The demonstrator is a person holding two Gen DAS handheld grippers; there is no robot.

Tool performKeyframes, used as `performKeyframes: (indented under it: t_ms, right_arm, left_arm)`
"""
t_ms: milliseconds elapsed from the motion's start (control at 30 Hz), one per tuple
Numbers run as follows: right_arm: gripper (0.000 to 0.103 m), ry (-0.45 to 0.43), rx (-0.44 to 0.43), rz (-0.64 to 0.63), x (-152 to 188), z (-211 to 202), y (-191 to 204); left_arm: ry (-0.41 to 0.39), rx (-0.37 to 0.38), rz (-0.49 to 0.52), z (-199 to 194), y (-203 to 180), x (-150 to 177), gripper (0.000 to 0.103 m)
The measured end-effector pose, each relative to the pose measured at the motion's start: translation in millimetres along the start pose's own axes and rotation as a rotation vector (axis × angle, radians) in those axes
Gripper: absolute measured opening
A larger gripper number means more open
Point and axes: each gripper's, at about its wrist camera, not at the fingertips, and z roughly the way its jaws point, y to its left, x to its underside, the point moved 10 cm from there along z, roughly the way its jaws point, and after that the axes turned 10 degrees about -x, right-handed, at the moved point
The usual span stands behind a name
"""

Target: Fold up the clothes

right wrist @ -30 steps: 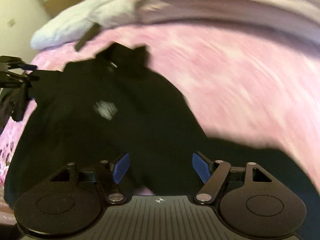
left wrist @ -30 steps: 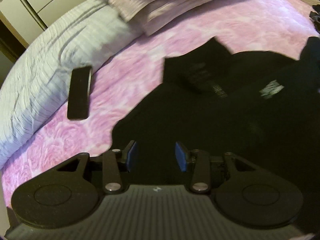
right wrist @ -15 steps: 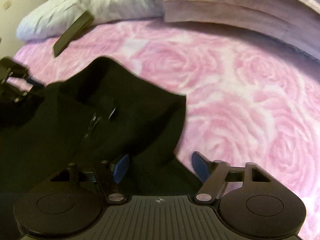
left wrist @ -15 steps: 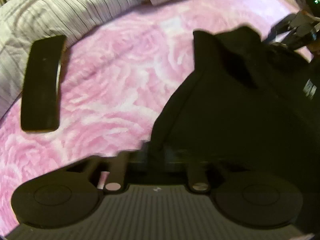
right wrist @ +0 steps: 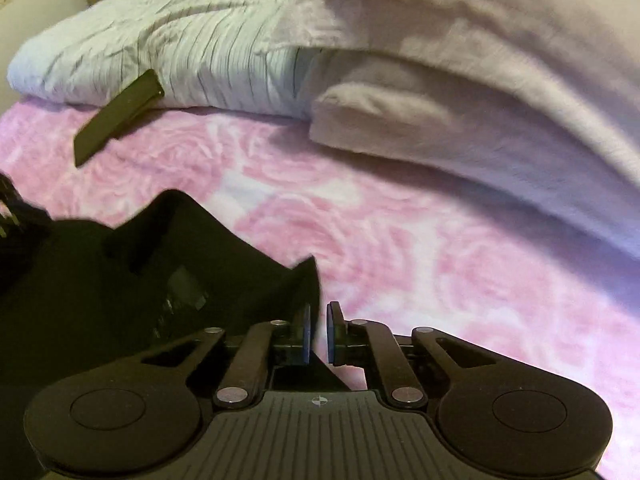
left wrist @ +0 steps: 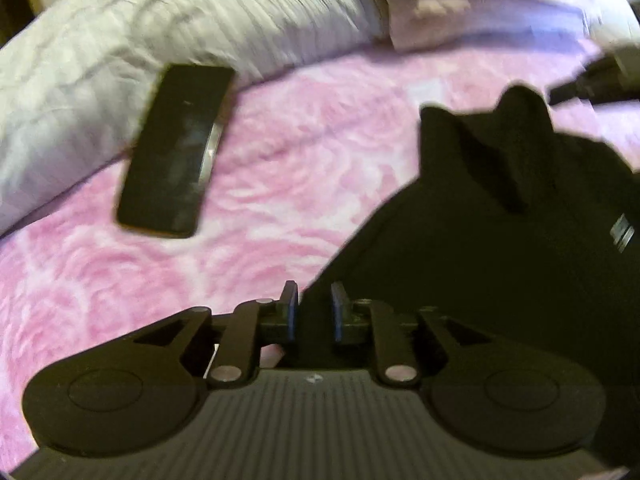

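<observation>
A black zip-neck top point(left wrist: 500, 240) lies on a pink rose-patterned bedspread point(left wrist: 280, 168). My left gripper point(left wrist: 314, 312) is shut on the top's left shoulder edge, with black cloth between the blue pads. My right gripper point(right wrist: 318, 334) is shut on the top's right shoulder edge; the top point(right wrist: 140, 280) spreads to its left, collar standing up. The right gripper's tip shows at the upper right of the left wrist view point(left wrist: 592, 84).
A black phone point(left wrist: 176, 152) leans against a striped white pillow point(left wrist: 160, 48); the phone also shows in the right wrist view point(right wrist: 118, 116). A folded pale lilac quilt point(right wrist: 460, 92) lies behind on the right.
Both grippers moved up to the shoulders near the collar and closed on the cloth; a second ago both were open over the top's body.
</observation>
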Motion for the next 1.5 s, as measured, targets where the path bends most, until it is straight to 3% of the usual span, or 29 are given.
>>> performKeyframes:
  t_ms: [33, 67, 167, 233, 333, 500, 600, 667, 767, 867, 933, 1000, 1067, 1133, 1200, 1333, 1400, 1500]
  right_arm:
    - [0.058, -0.018, 0.021, 0.012, 5.0, -9.6, 4.6]
    - [0.074, -0.05, 0.021, 0.042, 11.2, -21.8, 12.3]
    - [0.074, -0.079, -0.035, 0.086, 28.3, -43.2, 48.9]
    - [0.074, -0.065, -0.101, 0.093, 39.5, -47.4, 88.7]
    - [0.074, -0.01, -0.198, 0.069, 53.7, -42.8, 160.3]
    - [0.074, 0.048, -0.351, 0.083, 68.0, -29.5, 268.9]
    - [0.074, 0.066, -0.411, 0.08, 69.9, -21.1, 323.6]
    - [0.074, 0.074, -0.433, 0.069, 71.0, -15.5, 352.4]
    - [0.074, 0.097, -0.442, 0.046, 72.5, -5.4, 383.4]
    - [0.074, 0.121, -0.437, 0.007, 74.9, 1.7, 399.6]
    - [0.074, 0.125, -0.417, -0.003, 74.9, 1.1, 403.1]
    - [0.074, 0.119, -0.394, -0.004, 74.8, -5.3, 402.9]
    - [0.074, 0.108, -0.378, -0.002, 72.4, -15.9, 401.8]
    - [0.074, 0.094, -0.367, -0.002, 67.3, -26.7, 402.9]
    - [0.074, 0.089, -0.371, -0.003, 64.2, -32.1, 410.3]
    - [0.074, 0.081, -0.382, -0.006, 58.2, -42.0, 426.1]
    - [0.074, 0.077, -0.388, -0.008, 55.2, -47.0, 434.1]
    - [0.074, 0.091, -0.395, -0.01, 60.1, -47.6, 442.5]
  left_arm:
    - [-0.009, -0.017, -0.02, -12.9, 15.5, 5.2, 0.015]
    - [-0.005, -0.044, -0.033, -25.7, 32.1, 14.5, 0.016]
    - [0.014, -0.128, -0.066, -63.8, 82.4, 44.9, 0.023]
    - [0.056, -0.189, -0.085, -93.5, 117.7, 82.6, 0.032]
    - [0.143, -0.246, -0.129, -132.7, 156.7, 145.1, 0.036]
    - [0.185, -0.205, -0.224, -161.0, 133.8, 215.1, 0.045]
    - [0.207, -0.177, -0.281, -177.3, 118.1, 256.0, 0.056]
    - [0.191, -0.181, -0.202, -169.7, 87.4, 267.6, 0.058]
    - [0.161, -0.27, 0.004, -145.5, 53.3, 277.3, 0.059]
    - [0.172, -0.332, 0.157, -124.8, 40.3, 284.2, 0.052]
    - [0.146, -0.355, 0.171, -131.6, 48.5, 283.0, 0.004]
    - [0.12, -0.38, 0.124, -148.7, 68.0, 280.0, 0.004]
    - [0.087, -0.373, -0.026, -184.7, 105.2, 271.3, 0.004]
    - [0.039, -0.375, -0.193, -231.2, 160.3, 260.4, 0.004]
    - [0.008, -0.433, -0.295, -264.3, 223.5, 252.8, 0.004]
    - [-0.025, -0.582, -0.394, -281.0, 332.5, 245.3, 0.005]
    - [0.011, -0.632, -0.458, -275.7, 375.8, 247.7, 0.008]
    - [0.001, -0.651, -0.458, -277.5, 381.8, 252.0, 0.023]
